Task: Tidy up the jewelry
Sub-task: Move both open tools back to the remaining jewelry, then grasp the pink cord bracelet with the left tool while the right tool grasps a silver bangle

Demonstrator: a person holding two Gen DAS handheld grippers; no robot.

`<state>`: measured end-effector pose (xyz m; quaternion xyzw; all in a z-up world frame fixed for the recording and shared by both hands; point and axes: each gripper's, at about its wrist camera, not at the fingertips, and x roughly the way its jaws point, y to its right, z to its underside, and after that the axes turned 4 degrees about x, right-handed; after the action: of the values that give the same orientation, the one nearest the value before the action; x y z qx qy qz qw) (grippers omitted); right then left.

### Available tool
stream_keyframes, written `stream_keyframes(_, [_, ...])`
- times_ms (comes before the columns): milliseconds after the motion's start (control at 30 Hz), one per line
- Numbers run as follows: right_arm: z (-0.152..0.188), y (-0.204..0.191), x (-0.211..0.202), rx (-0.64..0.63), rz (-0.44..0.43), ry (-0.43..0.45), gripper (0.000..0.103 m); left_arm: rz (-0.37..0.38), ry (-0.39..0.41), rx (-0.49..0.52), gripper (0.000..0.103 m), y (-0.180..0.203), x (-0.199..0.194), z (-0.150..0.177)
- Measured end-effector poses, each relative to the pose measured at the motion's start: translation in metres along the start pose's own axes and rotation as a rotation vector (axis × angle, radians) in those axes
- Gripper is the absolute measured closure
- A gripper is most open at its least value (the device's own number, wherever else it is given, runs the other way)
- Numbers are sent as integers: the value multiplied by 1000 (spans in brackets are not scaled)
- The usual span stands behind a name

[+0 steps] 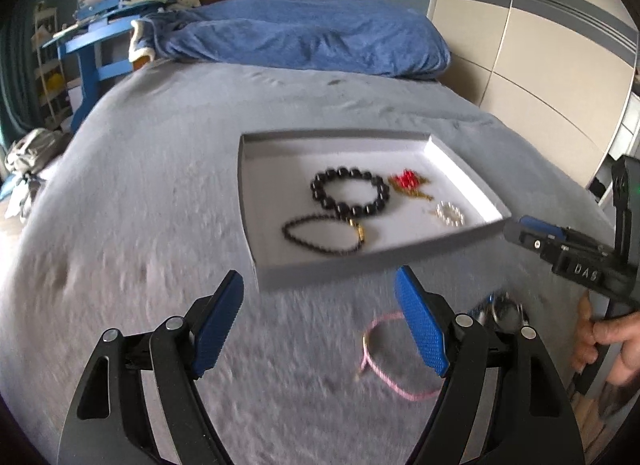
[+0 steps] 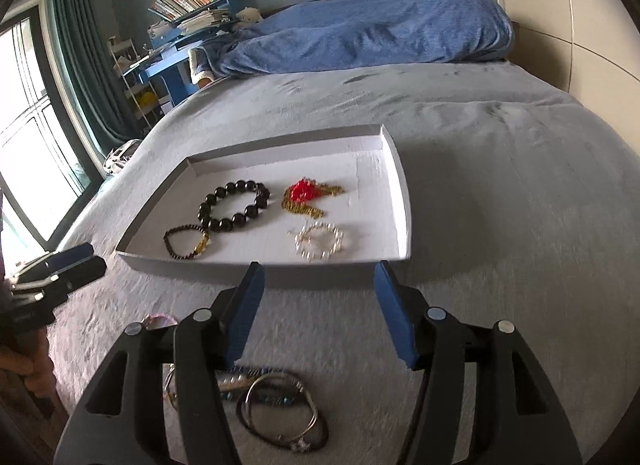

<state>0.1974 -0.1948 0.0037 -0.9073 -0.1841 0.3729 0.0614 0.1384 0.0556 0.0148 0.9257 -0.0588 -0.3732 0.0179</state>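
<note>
Nearest in the left wrist view, the left gripper [image 1: 320,305] hangs over the grey bed cover [image 1: 152,225] with its jaws spread wide and nothing between its blue pads. Just past its right finger, a pink cord bracelet [image 1: 384,349] lies loose on the cover near the bed's front edge. Beside that cord, partly hidden behind the finger, sits a small tangle of bangles and cords [image 1: 500,309].

In the right wrist view, the right gripper [image 2: 318,293] also has its jaws spread and empty. Under and between its fingers lies the same tangle [image 2: 280,409]: thin metal bangles, a dark cord and a beaded strand, overlapping one another on the cover.

Just beyond both grippers, a shallow white tray [image 2: 394,169] rests on the cover toward the middle of the bed. Near the tray's front edge lie a thin dark beaded bracelet with a gold clasp [image 2: 186,243] at the left and a pearl bracelet [image 2: 320,243] at the right. Behind them, a bracelet of large black beads [image 2: 234,205] touches the thin dark one, and a red and gold piece [image 2: 308,195] lies apart toward the tray's right wall.

At the head of the bed lies a rumpled blue blanket [image 2: 368,25]. Off the far left corner stands a blue shelf stacked with books [image 2: 188,5].
</note>
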Motion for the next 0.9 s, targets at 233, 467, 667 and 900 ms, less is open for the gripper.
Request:
stream_keyframes(233, [24,-4,-7,-8,16,9,45,10,-48,64,25,13,9,16])
stream_keyframes(467, [45,0,-15,-12,37,14,45,48,-156,133,51,31,32,29])
stream_keyframes(667, [65,-10,-19,-41,16,-8,45,26,-181,126,95,26,37,30])
stream_keyframes(900, [73,-20,-13,-105,22,-38,45,-9,-152,46,97,7,31,25])
